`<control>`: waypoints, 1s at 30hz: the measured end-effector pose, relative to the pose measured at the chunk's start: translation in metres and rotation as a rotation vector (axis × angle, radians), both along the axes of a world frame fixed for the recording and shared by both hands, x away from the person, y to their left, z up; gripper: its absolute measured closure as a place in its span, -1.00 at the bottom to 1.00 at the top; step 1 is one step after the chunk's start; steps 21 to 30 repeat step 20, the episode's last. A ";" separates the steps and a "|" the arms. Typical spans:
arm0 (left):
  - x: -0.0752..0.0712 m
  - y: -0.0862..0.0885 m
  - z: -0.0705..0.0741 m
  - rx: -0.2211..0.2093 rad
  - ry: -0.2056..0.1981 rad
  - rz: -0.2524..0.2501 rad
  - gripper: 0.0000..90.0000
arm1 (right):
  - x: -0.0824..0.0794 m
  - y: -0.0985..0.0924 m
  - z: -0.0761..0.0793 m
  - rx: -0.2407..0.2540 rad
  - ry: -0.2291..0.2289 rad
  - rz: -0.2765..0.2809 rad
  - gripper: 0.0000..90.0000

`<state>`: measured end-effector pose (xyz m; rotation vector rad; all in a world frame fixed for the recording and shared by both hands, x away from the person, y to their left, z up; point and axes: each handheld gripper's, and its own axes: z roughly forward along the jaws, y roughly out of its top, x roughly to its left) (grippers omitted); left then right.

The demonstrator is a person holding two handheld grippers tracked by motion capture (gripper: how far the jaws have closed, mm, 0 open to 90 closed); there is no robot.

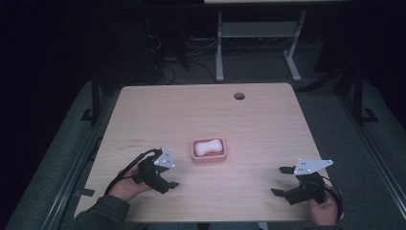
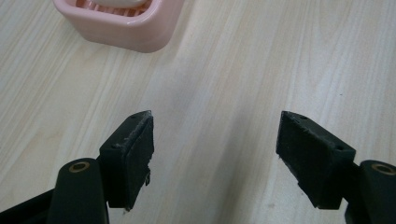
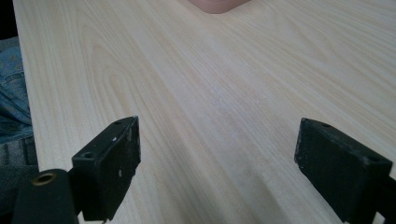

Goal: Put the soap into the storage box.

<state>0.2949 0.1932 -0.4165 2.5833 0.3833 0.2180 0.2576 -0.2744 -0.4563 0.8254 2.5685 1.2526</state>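
A lab or office workroom, dimly lit. A plain light-wood desk (image 1: 201, 120) with a round cable hole (image 1: 239, 96) near its far edge stands on grey carpet (image 1: 383, 158). Behind the desk, the white metal legs (image 1: 219, 48) of a second desk rise from the floor, with loose cables (image 1: 167, 67) lying to their left. Dark frame posts (image 1: 95, 96) stand at either side of the desk
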 end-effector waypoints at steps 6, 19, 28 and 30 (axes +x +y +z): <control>-0.006 0.005 -0.003 0.000 0.004 0.005 -0.39 | 0.000 0.000 0.000 -0.001 0.002 0.003 -0.69; -0.028 0.024 -0.012 -0.010 -0.019 0.061 -0.41 | -0.002 0.001 0.000 0.003 -0.006 0.024 -0.69; -0.028 0.025 -0.012 -0.015 -0.022 0.062 -0.41 | -0.002 0.002 0.000 0.003 -0.005 0.025 -0.69; -0.028 0.025 -0.012 -0.015 -0.022 0.062 -0.41 | -0.002 0.002 0.000 0.003 -0.005 0.025 -0.69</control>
